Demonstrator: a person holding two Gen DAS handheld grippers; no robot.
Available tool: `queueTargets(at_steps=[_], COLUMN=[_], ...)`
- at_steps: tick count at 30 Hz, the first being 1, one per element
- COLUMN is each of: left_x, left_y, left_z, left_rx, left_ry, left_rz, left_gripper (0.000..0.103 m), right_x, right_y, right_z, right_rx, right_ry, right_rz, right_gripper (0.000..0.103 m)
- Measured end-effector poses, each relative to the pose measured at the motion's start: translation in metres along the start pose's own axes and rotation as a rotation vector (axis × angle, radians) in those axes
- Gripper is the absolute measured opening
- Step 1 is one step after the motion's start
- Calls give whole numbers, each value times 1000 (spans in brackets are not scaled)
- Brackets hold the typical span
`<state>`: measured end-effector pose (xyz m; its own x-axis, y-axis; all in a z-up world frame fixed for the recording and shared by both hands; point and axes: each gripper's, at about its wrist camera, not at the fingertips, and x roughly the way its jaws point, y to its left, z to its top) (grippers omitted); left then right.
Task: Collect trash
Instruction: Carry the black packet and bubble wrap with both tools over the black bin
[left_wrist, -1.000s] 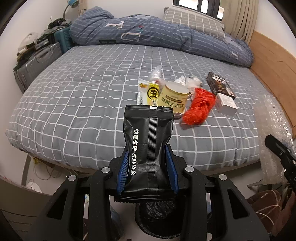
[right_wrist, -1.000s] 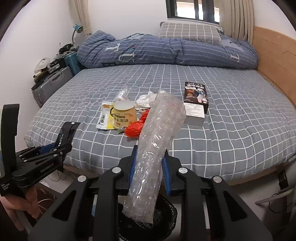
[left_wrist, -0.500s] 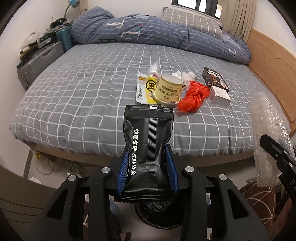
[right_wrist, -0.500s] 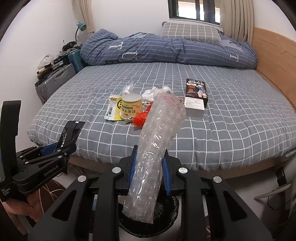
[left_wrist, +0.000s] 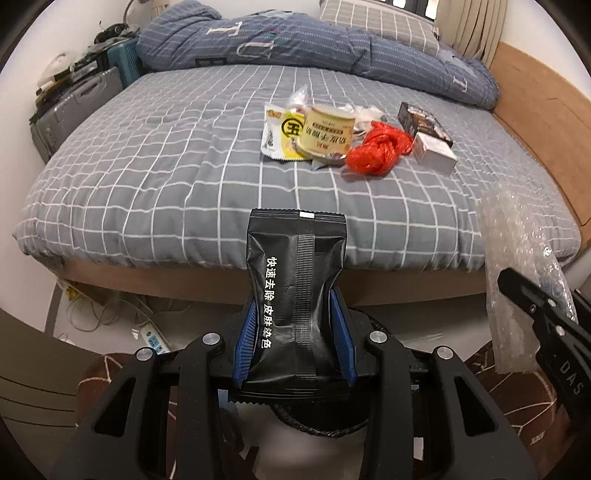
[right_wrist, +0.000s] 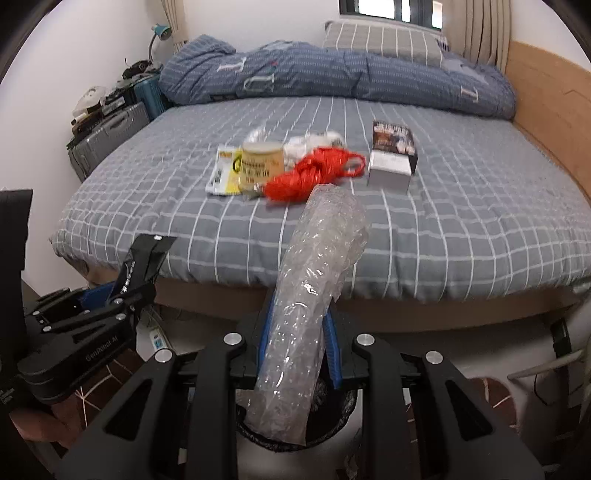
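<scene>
The left gripper (left_wrist: 294, 332) clamps a black sachet (left_wrist: 295, 291) at lower centre. The right gripper (right_wrist: 297, 339) pinches rolled bubble wrap (right_wrist: 310, 306) above a bin (right_wrist: 332, 413).

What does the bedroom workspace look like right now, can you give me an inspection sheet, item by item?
Surface: bed with a grey checked sheet, folded blue duvet at its far end.
Job's things: black sachet and bubble wrap held above the black-lined bin.
Clutter: yellow packet, yellow tub, red plastic bag, crumpled white wrappers, two small boxes on the bed.
Grippers: left gripper shut on the sachet; right gripper shut on the bubble wrap.
Cables: power strip and loose cords on the floor.
Surroundings: suitcases, wooden side board, window.
</scene>
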<state>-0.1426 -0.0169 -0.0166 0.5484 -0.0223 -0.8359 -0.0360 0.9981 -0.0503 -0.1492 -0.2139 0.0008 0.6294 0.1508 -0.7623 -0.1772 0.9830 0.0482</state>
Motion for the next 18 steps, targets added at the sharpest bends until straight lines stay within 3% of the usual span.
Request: queueTargets(at_steps=[18], left_x=[70], left_y=[13], left_z=[-37], left_rx=[-24], left_ry=[156], left_rz=[1], left_gripper=[37], right_x=[76], right_y=[-1], right_z=[-45], right_rx=[30], right_ry=[179], right_rz=[1], right_gripper=[23])
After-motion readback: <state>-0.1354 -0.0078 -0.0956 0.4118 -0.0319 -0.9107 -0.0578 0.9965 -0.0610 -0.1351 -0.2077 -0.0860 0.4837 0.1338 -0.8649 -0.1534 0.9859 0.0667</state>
